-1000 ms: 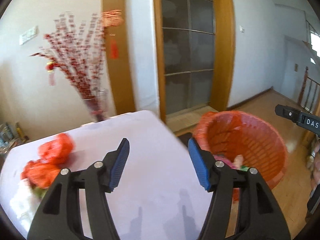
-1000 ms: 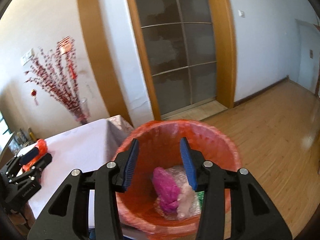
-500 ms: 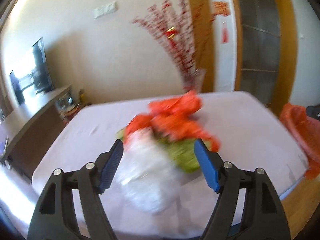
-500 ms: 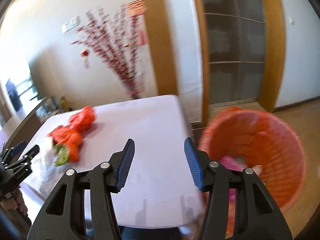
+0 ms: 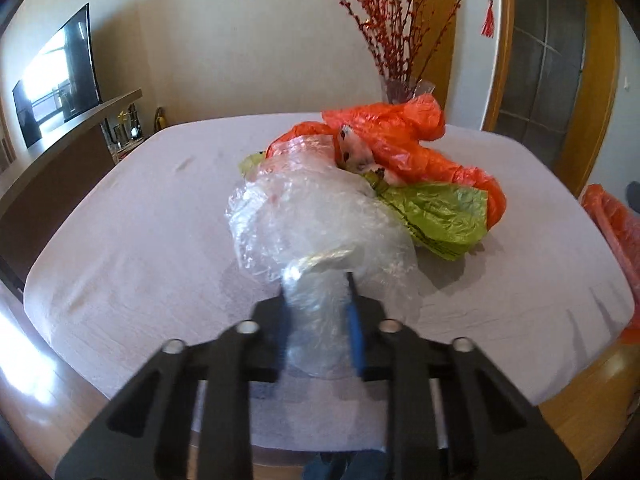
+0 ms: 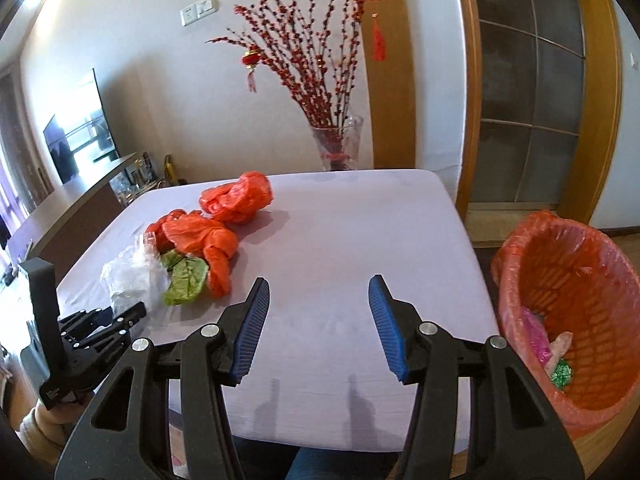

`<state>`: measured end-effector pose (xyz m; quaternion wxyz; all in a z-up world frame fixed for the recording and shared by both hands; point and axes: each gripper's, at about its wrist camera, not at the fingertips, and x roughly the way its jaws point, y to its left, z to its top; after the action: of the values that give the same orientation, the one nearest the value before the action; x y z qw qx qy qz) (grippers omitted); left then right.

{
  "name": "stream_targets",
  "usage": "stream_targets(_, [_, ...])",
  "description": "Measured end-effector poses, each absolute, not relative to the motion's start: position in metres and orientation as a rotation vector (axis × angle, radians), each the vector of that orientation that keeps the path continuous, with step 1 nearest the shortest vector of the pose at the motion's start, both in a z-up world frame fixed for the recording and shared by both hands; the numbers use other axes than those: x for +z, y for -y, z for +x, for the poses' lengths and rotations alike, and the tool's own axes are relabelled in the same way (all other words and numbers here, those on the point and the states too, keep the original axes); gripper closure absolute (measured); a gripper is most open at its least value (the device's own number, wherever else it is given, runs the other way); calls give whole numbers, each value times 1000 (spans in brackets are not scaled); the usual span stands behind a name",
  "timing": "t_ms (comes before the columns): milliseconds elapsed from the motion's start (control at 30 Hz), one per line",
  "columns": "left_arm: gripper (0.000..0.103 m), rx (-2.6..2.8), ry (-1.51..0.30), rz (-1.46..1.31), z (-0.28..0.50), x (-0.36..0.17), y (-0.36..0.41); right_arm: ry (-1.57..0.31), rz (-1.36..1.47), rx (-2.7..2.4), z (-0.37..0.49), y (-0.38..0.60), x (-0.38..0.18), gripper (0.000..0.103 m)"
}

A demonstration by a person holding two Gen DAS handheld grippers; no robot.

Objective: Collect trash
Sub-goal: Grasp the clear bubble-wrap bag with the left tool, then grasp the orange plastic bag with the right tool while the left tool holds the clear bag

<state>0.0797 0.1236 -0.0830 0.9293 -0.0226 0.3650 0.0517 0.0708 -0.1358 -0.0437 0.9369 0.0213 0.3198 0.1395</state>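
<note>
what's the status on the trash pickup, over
Left gripper just closed on clear plastic bag. Right gripper open, empty. Orange bags, green bag on table. Bin path clear.

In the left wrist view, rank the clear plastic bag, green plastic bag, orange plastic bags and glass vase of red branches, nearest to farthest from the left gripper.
1. Clear plastic bag, pinched in the left gripper.
2. Green plastic bag, just behind, right.
3. Orange plastic bags, farther back.
4. Glass vase of red branches, beyond the table's far edge.

On the table (image 6: 340,240) bags (image 6: 192,256) lie at ten o'clock; the vase (image 6: 338,142) stands behind at twelve; the bin (image 6: 572,320) sits beside the table at three
</note>
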Motion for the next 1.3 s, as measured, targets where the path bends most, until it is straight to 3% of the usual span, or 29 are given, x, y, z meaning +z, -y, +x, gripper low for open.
stream_targets(333, [85,151,-604,-56,42,-43,-164,-675,24,391,92,84,-48,51])
stream_targets(567, [85,234,-560,-67,47,-27,-201,-733,19,442,123,41,-66,70])
stream_targets(833, [85,244,-552,-55,56,-22,-210,-785,-1,445,146,15,-76,73])
stream_targets(1000, [85,234,-558,-66,59,-24,-213,-839,-65,415,154,11,-94,97])
stream_targets(1300, [85,179,-541,-48,61,-17,-195,-755,3,396,129,50,-71,99])
